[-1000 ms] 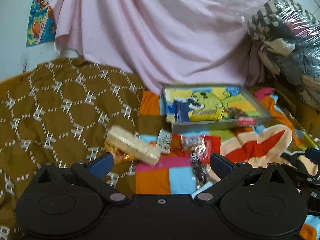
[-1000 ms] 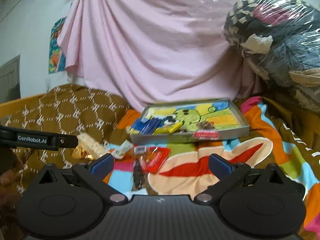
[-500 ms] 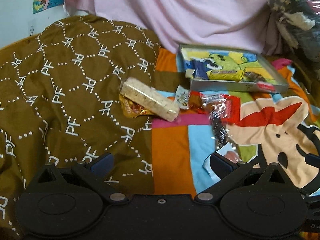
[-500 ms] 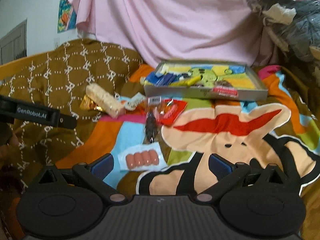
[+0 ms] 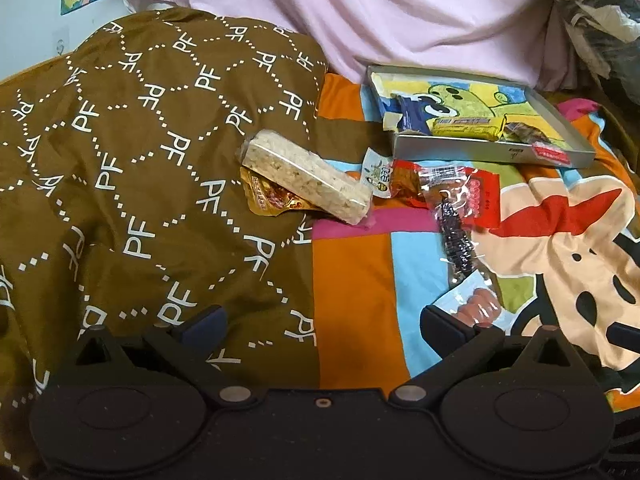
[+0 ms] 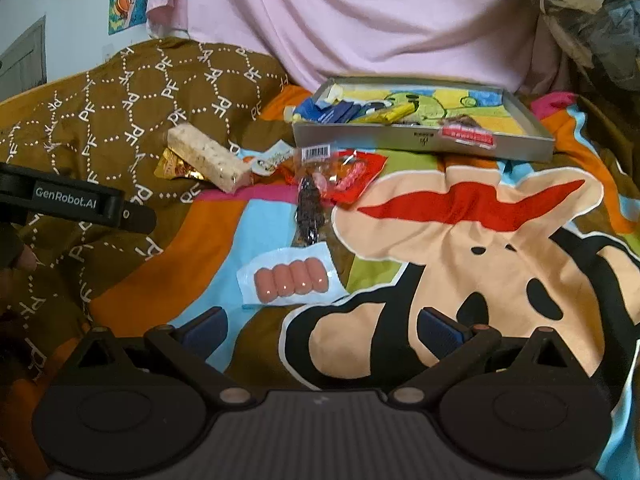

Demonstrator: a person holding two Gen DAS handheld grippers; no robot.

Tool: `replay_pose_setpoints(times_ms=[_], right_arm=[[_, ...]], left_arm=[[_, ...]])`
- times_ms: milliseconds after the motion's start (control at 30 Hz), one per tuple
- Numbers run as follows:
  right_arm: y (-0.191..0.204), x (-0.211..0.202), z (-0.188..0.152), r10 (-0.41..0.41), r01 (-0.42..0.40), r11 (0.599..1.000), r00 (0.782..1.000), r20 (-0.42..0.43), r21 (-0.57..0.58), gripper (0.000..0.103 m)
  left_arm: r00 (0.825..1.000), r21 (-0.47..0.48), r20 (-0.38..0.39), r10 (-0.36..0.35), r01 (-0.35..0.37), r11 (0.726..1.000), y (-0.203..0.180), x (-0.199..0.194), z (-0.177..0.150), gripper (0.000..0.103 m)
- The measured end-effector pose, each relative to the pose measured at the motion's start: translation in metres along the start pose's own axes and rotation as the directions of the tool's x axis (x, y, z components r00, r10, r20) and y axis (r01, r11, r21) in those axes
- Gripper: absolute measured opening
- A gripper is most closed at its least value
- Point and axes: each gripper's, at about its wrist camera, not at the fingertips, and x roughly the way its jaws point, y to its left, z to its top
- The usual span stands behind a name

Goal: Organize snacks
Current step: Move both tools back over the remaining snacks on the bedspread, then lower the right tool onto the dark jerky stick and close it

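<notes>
A flat grey box (image 5: 492, 151) (image 6: 420, 142) with a cartoon lining lies at the back and holds several wrapped snacks. In front of it snacks lie loose on the bedspread: a pale cereal bar (image 5: 306, 176) (image 6: 208, 158) on a gold wrapper (image 5: 268, 199), a red packet (image 5: 482, 198) (image 6: 348, 178), a dark snack in clear wrap (image 5: 456, 236) (image 6: 310, 212), and a sausage pack (image 6: 290, 280) (image 5: 478, 306). My left gripper (image 5: 322, 326) is open above the bedspread, its right finger beside the sausage pack. My right gripper (image 6: 322, 330) is open just short of that pack.
A brown patterned quilt (image 5: 120, 152) rises on the left. Pink cloth (image 5: 360, 12) hangs behind the box. Plastic-wrapped bedding (image 5: 592, 12) is piled at the back right. The colourful cartoon bedspread (image 6: 480, 248) spreads to the right. The left gripper's body (image 6: 76, 202) shows in the right wrist view.
Both grippers have tilted down and moved closer to the loose snacks. The sausage pack has come into view near the fingers. Both stay open.
</notes>
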Motion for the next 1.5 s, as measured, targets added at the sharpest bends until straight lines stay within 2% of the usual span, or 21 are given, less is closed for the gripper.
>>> replay_pose_setpoints(times_ms=[333, 533, 700, 933, 1100, 1267, 1500], right_arm=[[0.001, 0.015, -0.005, -0.004, 0.005, 1.000, 0.999, -0.036, 0.030, 0.103], [0.001, 0.024, -0.007, 0.001, 0.002, 0.999, 0.998, -0.057, 0.044, 0.103], [0.005, 0.033, -0.005, -0.005, 0.006, 1.000, 0.998, -0.067, 0.011, 0.103], [-0.001, 0.042, 0.004, -0.002, 0.002, 1.000, 0.999, -0.054, -0.007, 0.103], [-0.016, 0.051, 0.013, -0.028, 0.024, 0.997, 0.998, -0.053, -0.069, 0.103], [-0.041, 0.065, 0.030, 0.014, -0.019, 0.997, 0.997, -0.078, -0.070, 0.103], [-0.058, 0.099, 0.066, 0.127, -0.127, 0.992, 0.982, -0.142, 0.005, 0.101]], left_arm=[[1.000, 0.033, -0.009, -0.001, 0.002, 0.999, -0.002, 0.021, 0.004, 0.102], [0.999, 0.003, -0.029, -0.032, 0.032, 0.999, 0.002, 0.032, 0.009, 0.102], [0.997, -0.006, -0.040, -0.059, 0.059, 0.998, 0.002, 0.043, 0.011, 0.102], [0.988, -0.003, -0.053, -0.148, 0.148, 0.989, 0.000, 0.054, 0.015, 0.102], [0.979, 0.068, -0.052, -0.199, 0.202, 0.977, -0.011, 0.057, 0.013, 0.102], [0.959, 0.207, -0.067, -0.275, 0.283, 0.937, -0.033, 0.064, 0.007, 0.102], [0.916, 0.406, -0.145, -0.373, 0.399, 0.822, -0.067, 0.079, -0.006, 0.102]])
